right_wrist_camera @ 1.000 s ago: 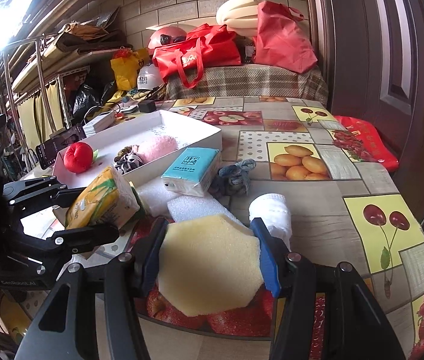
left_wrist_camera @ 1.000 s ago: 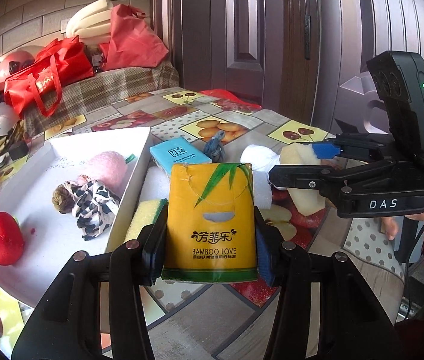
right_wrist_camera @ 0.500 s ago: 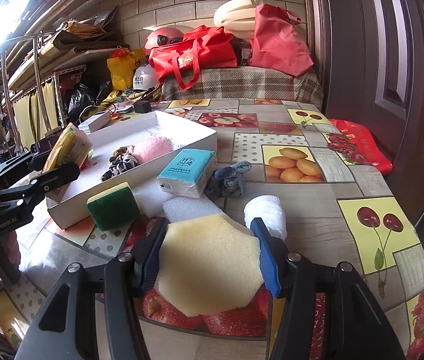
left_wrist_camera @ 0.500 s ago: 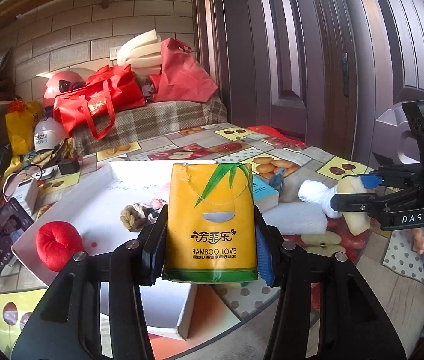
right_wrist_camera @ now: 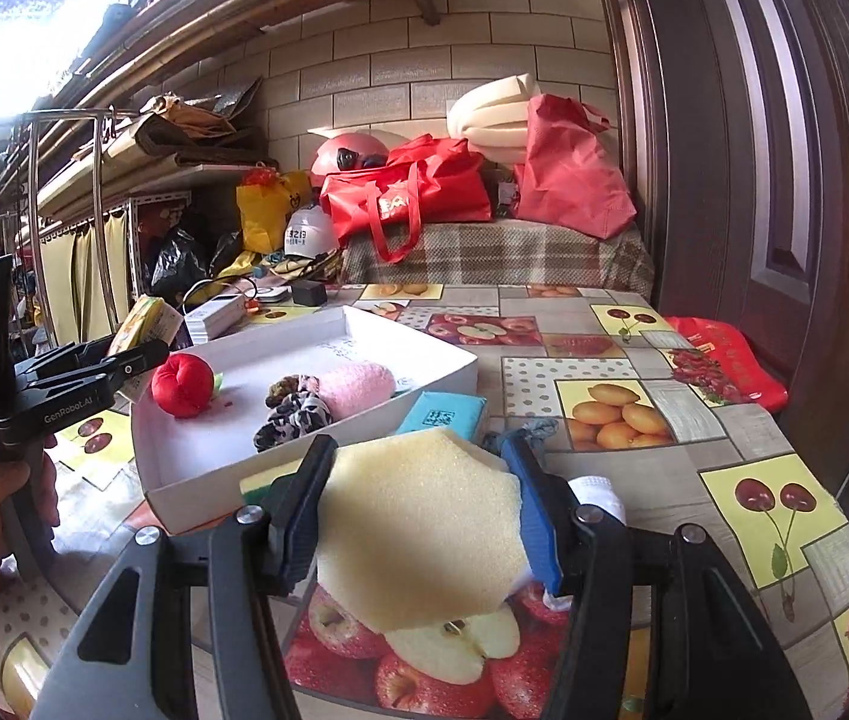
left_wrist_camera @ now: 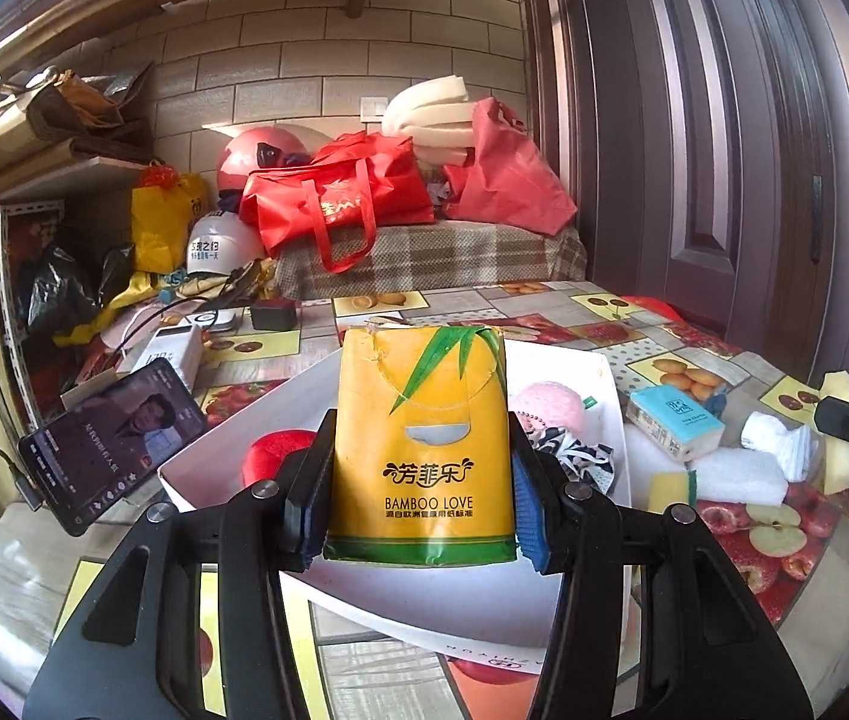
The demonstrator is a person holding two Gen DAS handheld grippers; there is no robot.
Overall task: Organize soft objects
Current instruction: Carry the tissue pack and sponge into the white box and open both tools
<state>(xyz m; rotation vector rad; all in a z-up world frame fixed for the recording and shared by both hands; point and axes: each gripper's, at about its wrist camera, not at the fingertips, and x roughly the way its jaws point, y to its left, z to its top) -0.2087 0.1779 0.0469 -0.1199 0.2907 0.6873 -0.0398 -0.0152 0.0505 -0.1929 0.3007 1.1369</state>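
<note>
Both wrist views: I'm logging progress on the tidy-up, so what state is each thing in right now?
Left tongs: shut on yellow tissue pack, held upright.
Right tongs: shut on yellow foam piece.
White box: open, holding red plush, pink cloth, patterned scrunchies.
Blue tissue pack: on table outside box.
Phone: screen on.

Daylight blew out at 10 o'clock in the right wrist view | brick wall (right_wrist_camera: 424,78) sunlit, door (right_wrist_camera: 784,180) dim | fisheye bent edges, corners black | sponge (right_wrist_camera: 418,531) close, soft | centre sharp
</note>
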